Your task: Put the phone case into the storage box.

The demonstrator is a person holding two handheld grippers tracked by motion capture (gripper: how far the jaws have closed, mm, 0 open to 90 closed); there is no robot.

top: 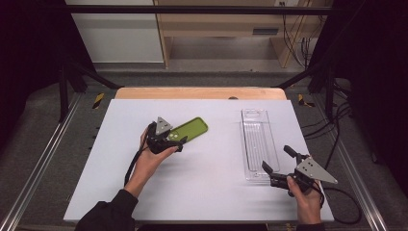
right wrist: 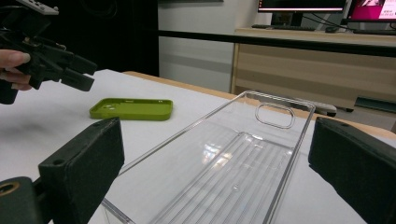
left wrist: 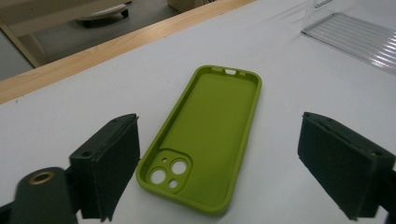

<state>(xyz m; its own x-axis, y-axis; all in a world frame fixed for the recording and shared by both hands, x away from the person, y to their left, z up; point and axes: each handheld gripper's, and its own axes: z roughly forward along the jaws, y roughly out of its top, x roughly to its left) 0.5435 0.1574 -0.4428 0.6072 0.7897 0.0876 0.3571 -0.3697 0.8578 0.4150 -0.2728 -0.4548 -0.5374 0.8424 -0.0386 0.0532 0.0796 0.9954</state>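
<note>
High view shows my left gripper [top: 178, 139] hovering over the near end of the green phone case [top: 191, 130], which lies flat on the white table [top: 202, 187], jaws spread and touching nothing. My right gripper [top: 279, 161] sits low at the near end of the clear tray [top: 257, 142], jaws wide, empty

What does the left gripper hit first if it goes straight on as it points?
Most likely the green phone case. The left gripper has open jaws either side of the case's camera-cutout end, not touching it. Its height above the table is hard to judge.
</note>
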